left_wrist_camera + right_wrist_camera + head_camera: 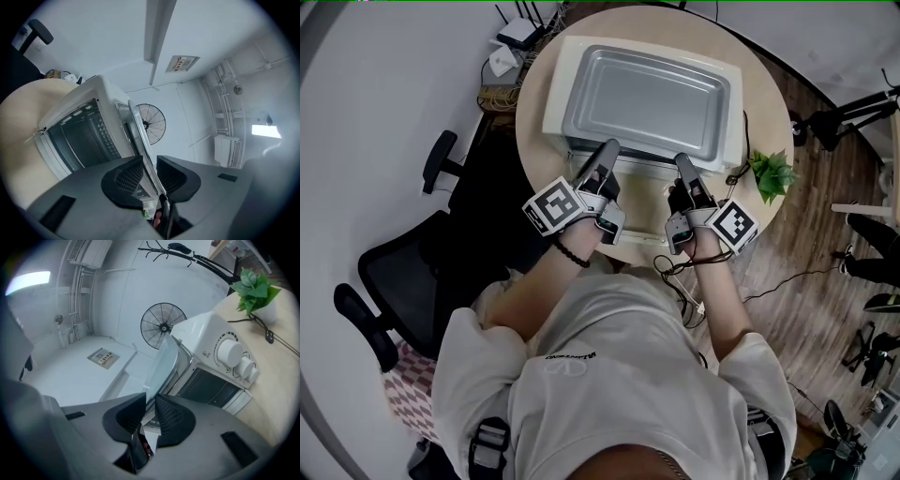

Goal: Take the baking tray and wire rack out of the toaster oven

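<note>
A silver baking tray (642, 98) lies flat on top of the white toaster oven (729, 127) on the round table (539, 131). Both grippers reach level to the tray's near rim. My left gripper (607, 150) is at the rim's left part, my right gripper (682, 161) at its right part. In the left gripper view the thin tray rim (136, 133) runs between the jaws of the left gripper (149, 166) with a gap on each side. The right gripper (151, 404) also straddles the rim (164, 364) without pressing on it. I cannot make out a wire rack.
A small potted plant (772, 173) stands at the table's right edge with a cable beside it. The oven's knobs (236, 359) face the person. A black office chair (403, 281) is at the left. A router (520, 36) sits behind the table. A fan (163, 326) stands by the far wall.
</note>
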A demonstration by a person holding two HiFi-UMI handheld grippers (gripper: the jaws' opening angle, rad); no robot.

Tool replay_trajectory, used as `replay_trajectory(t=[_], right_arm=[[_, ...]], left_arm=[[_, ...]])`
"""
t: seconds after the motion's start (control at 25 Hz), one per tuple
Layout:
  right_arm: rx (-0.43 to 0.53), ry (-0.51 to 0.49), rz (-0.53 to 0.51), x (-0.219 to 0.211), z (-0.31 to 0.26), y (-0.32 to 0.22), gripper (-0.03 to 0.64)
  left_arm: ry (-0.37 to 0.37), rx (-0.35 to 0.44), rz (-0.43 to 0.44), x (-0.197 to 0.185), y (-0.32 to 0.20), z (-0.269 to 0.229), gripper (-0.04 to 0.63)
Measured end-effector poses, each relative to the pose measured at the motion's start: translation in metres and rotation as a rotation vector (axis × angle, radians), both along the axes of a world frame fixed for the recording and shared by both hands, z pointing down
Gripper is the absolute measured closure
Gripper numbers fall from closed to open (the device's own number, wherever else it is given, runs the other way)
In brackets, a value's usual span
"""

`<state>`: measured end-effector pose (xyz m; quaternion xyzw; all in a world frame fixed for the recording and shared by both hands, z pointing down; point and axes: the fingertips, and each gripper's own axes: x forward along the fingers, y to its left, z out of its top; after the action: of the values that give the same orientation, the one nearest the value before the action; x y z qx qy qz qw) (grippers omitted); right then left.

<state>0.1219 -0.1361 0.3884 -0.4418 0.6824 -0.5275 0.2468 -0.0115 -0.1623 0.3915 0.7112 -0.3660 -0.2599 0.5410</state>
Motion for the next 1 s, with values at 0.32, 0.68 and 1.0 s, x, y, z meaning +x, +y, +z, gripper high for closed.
replay_trajectory(t=[0.32, 0.68, 1.0], right_arm=[[0.020, 0.014, 0.011, 0.001, 0.001, 0.014, 0.529], [0.035, 0.018, -0.014, -0.005, -0.002, 0.031, 0.491], [0.126, 0.495, 0.046, 0.015, 0.029, 0.100, 0.604]], left_arm=[[-0.038, 0.030, 0.004, -0.013, 0.031, 0.006, 0.462], [-0.158, 0.113, 0.018, -0.037, 0.061, 0.015, 0.462], [-0.557, 0.463, 0.159, -0.044, 0.086, 0.002, 0.529]])
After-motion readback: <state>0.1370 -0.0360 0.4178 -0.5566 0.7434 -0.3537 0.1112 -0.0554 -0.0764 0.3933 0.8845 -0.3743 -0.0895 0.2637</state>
